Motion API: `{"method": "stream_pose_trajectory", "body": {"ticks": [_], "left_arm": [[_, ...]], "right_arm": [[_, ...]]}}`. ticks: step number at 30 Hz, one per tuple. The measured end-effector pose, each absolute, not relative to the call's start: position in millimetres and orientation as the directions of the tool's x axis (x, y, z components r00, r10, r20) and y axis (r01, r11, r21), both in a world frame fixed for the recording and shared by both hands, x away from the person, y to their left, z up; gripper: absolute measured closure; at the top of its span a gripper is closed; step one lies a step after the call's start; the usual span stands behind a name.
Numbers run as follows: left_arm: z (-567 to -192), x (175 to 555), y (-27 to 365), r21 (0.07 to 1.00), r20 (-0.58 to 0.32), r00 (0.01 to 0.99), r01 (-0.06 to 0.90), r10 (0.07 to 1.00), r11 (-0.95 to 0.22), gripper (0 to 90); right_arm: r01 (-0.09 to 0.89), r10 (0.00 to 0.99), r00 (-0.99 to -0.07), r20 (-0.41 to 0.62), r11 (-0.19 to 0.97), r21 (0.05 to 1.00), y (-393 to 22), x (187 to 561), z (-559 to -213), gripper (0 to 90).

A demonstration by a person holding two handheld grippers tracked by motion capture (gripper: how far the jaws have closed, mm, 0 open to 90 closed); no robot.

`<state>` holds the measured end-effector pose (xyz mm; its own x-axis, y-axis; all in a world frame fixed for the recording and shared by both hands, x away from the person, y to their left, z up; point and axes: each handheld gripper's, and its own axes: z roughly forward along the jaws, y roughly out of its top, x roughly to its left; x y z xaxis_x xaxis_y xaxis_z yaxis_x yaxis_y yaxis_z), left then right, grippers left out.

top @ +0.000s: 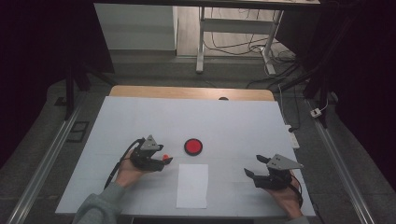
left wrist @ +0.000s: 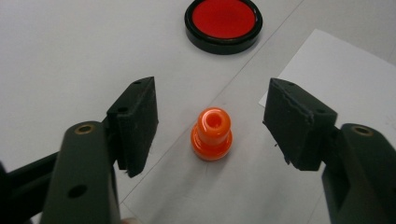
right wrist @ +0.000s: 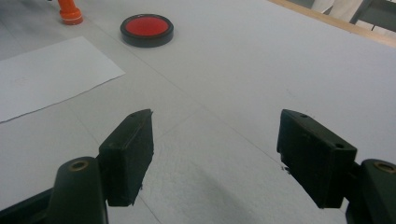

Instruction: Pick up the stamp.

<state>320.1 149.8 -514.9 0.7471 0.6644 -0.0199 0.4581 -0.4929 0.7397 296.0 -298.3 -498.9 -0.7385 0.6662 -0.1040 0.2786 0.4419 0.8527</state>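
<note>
A small orange stamp-shaped piece [left wrist: 211, 135] stands upright on the white table, left of a sheet of white paper [top: 192, 185]. My left gripper [left wrist: 211, 93] is around the piece, with a jaw on each side and a gap between each pad and the piece. In the high view the left gripper [top: 166, 161] sits at centre left, with the orange piece [top: 165, 156] at its tips. A round red pad in a black rim [top: 193, 146] lies just beyond. My right gripper [top: 254, 166] rests open at the right, nothing between its jaws [right wrist: 215, 121].
The white table cover [top: 233, 116] ends at a wooden strip at the far side. From the right gripper view the paper [right wrist: 42, 74], the red pad [right wrist: 147, 28] and the orange piece [right wrist: 70, 13] lie off to the left. A desk frame and cables stand beyond the table.
</note>
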Motion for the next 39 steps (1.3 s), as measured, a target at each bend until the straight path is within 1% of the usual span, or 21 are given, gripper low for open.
{"method": "stream_pose_trajectory", "body": {"ticks": [24,27,32,39], "left_arm": [[-526.1,319.3,144.8,0.706,0.020,0.768,0.443,0.640,-0.553,63.4],[-526.1,318.9,144.8,0.704,0.020,0.769,0.443,0.639,-0.556,64.7],[-525.4,318.8,145.5,0.707,0.026,0.768,0.439,0.640,-0.555,70.3],[-525.2,318.6,145.9,0.709,0.024,0.770,0.437,0.638,-0.553,71.5]], "right_arm": [[0.281,0.667,-0.738,-0.103,0.443,0.851,-298.8,295.9,-498.8,27.2],[0.278,0.666,-0.739,-0.102,0.439,0.854,-298.1,295.9,-499.0,27.2],[0.277,0.665,-0.740,-0.105,0.444,0.852,-298.7,295.7,-498.3,27.2],[0.281,0.668,-0.737,-0.102,0.440,0.853,-299.4,296.0,-498.7,27.3]]}}
